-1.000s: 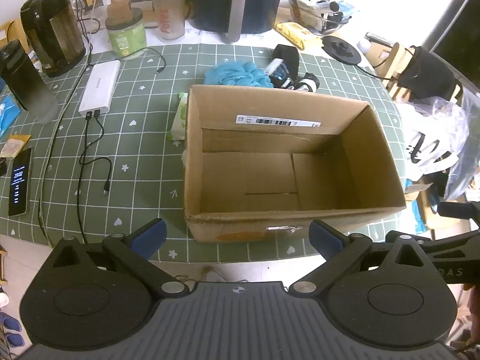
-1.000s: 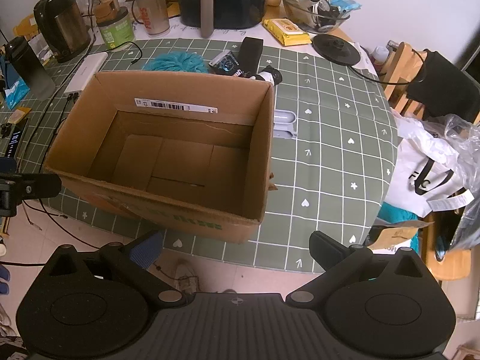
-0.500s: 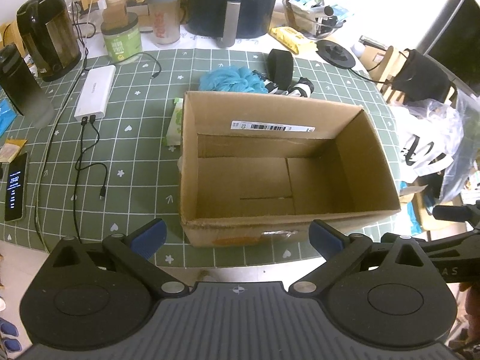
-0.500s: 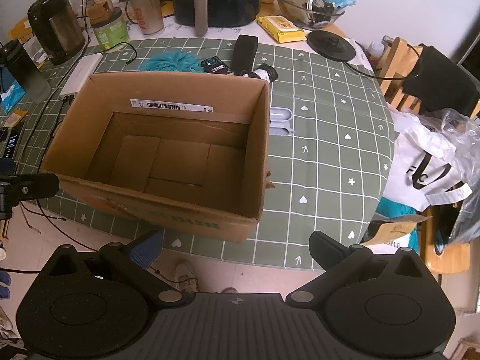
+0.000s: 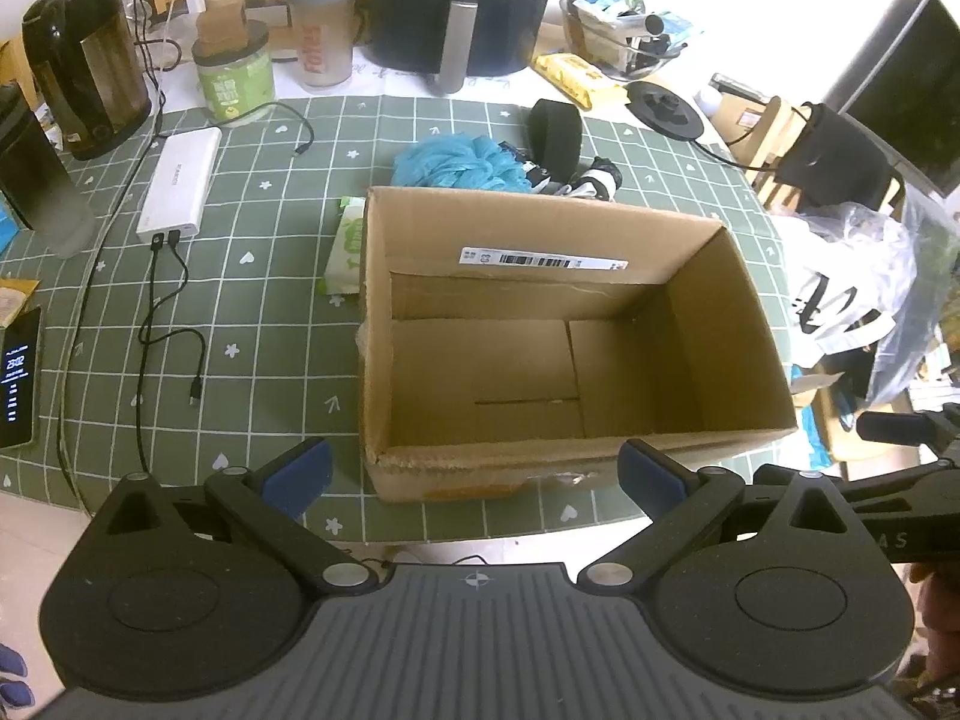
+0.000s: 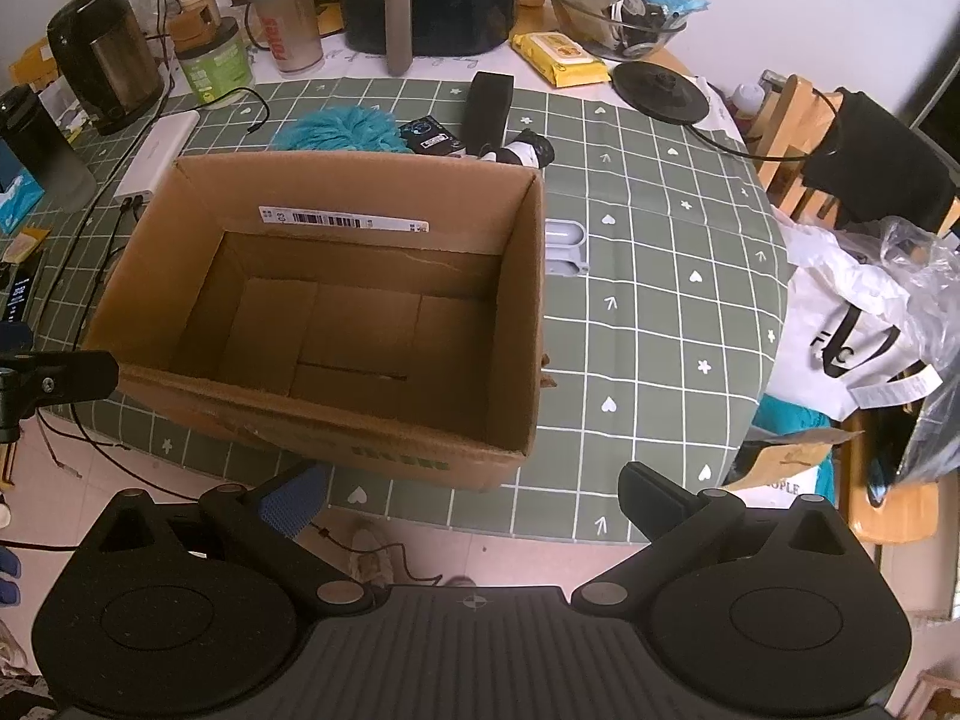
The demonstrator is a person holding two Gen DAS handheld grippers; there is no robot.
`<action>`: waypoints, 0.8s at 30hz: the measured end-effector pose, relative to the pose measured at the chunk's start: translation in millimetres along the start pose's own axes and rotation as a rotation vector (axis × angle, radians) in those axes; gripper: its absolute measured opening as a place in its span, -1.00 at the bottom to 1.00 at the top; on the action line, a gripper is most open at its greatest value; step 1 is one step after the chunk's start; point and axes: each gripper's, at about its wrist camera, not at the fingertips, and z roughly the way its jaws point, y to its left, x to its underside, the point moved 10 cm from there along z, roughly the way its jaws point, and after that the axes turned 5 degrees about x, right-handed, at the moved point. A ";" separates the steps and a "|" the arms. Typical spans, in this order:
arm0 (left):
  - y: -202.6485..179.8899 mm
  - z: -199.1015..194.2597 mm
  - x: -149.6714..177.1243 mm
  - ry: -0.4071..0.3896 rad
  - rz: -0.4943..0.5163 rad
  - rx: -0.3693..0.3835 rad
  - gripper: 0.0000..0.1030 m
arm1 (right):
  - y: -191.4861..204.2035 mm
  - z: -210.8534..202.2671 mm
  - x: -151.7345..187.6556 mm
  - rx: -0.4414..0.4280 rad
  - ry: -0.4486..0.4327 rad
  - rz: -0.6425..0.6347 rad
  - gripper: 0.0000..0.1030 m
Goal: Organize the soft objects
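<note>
Tablecloth [image 5: 252, 324]: grey-green, white grid lines, scattered white hearts, flowers and arrows.
Cardboard box [image 5: 738, 324], centre of frame: plain brown, white barcode label with black bars on the far inner wall; green print on the near outer face in the right wrist view.
Bath pouf [image 5: 456, 162], behind the box: bright blue.
Tissue pack [image 5: 347, 252], left of the box: pale green and white.
Power bank [image 5: 179, 183], upper left: white, black cables.
Kettle [image 5: 87, 63], upper left: black.
Air fryer [image 5: 462, 0], top centre: black, silver handle.
Wipes pack [image 6: 558, 57], upper right: yellow.
Gripper pads: blue on the left gripper [image 5: 474, 474].

Matt cardboard box [image 5: 708, 312], fluffy blue puff [image 5: 456, 163]
</note>
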 end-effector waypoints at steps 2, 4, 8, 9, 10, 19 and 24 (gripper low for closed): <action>0.6 0.7 -1.5 0.000 0.001 0.002 1.00 | 0.9 0.1 -1.4 0.001 0.000 0.003 1.00; 1.1 1.5 -3.1 0.000 0.005 0.007 1.00 | 0.9 0.4 -3.2 0.002 -0.001 0.007 1.00; 0.2 3.7 -7.2 0.004 0.019 0.023 1.00 | -0.9 1.6 -6.7 0.009 0.002 0.020 1.00; 0.5 4.4 -8.2 0.005 0.021 0.027 1.00 | -1.7 1.8 -7.8 0.011 0.003 0.026 1.00; 0.6 5.1 -9.3 0.006 0.023 0.032 1.00 | -2.3 2.2 -9.0 0.011 0.003 0.031 1.00; 6.2 9.5 -25.6 -0.005 0.034 0.063 1.00 | -6.9 5.6 -22.2 -0.012 0.002 0.102 1.00; 10.6 12.8 -34.3 -0.007 0.045 0.077 1.00 | -10.3 6.9 -32.1 -0.033 -0.005 0.143 1.00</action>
